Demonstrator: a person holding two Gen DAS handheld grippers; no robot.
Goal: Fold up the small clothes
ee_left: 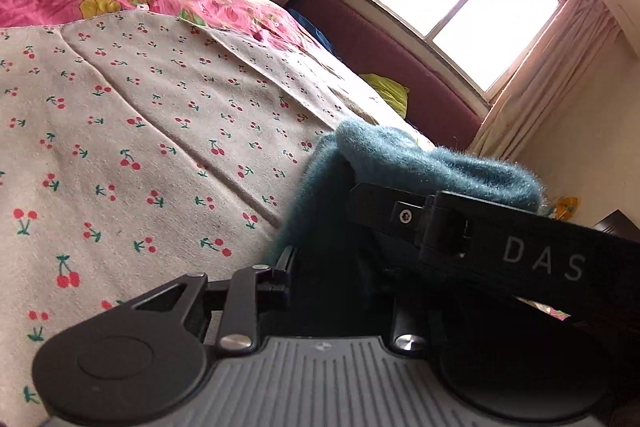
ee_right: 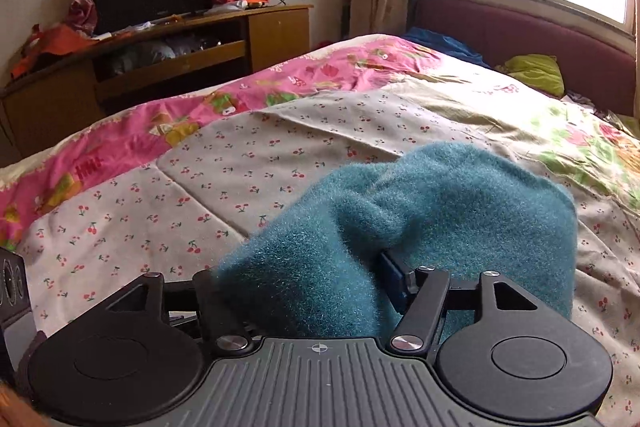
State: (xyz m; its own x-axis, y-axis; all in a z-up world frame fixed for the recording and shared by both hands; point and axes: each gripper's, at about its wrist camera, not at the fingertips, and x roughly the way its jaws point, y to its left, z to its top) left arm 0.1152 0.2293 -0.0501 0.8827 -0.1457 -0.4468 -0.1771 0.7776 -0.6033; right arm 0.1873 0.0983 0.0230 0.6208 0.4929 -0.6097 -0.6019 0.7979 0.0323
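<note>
1. We see the teal sweater (ee_right: 400, 211) bunched on the bed (ee_right: 240, 163), just ahead.
2. Right tool (ee_right: 304, 291) spread wide, fabric between.
3. Left tool (ee_left: 324, 223) clamped on its left edge.

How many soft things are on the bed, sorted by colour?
Teal: 1, the fuzzy garment
White with cherries: 1, the sheet
Pink: 1, the quilt
Green: 1, the pillow
Blue: 1, the cloth by the headboard
Total: 5
</note>
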